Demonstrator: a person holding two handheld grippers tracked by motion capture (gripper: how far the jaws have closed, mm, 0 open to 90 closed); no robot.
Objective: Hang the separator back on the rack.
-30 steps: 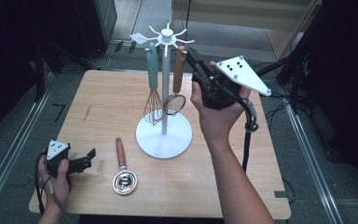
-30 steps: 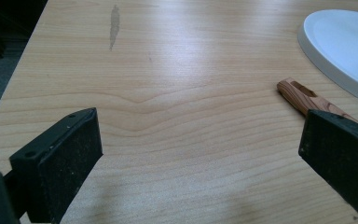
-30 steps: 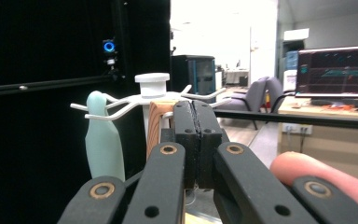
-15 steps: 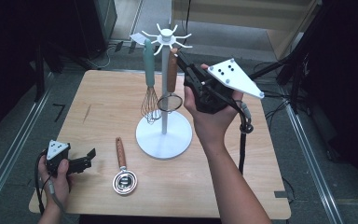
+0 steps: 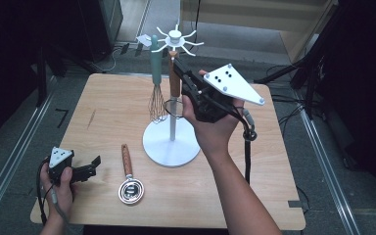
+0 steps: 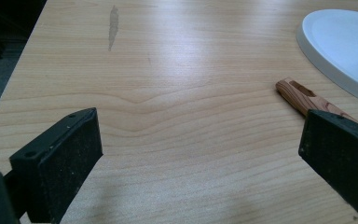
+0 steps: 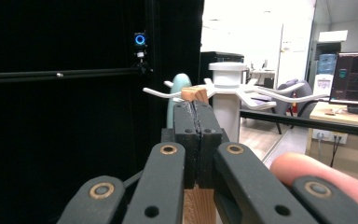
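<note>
From the high view, my right gripper (image 5: 178, 68) is raised beside the top of the white utensil stand (image 5: 171, 142), its jaws clamped on the wooden handle (image 5: 175, 83) of a utensil whose metal ring hangs below against the stand's pole. Just left of that handle a teal-handled whisk (image 5: 155, 93) hangs from one of the stand's arms. Near the table's (image 5: 107, 107) front left corner, my left gripper (image 5: 92, 166) lies low in my left hand (image 5: 61, 183), jaws spread wide with nothing between them. A wooden-handled strainer (image 5: 129, 183) lies just to its right, apart from it.

In the left gripper view, both black pads (image 6: 70, 158) stand wide apart over bare wood; the strainer's handle tip (image 6: 303, 95) lies ahead by the right pad, with the stand's white base (image 6: 340, 46) beyond it.

In the right gripper view, my jaws are pressed together on the wooden handle (image 7: 195, 94), whose top pokes out just above them, right in front of the stand's white hub and arms (image 7: 227, 79); the whisk's teal handle (image 7: 178, 86) stands just behind to the left.
</note>
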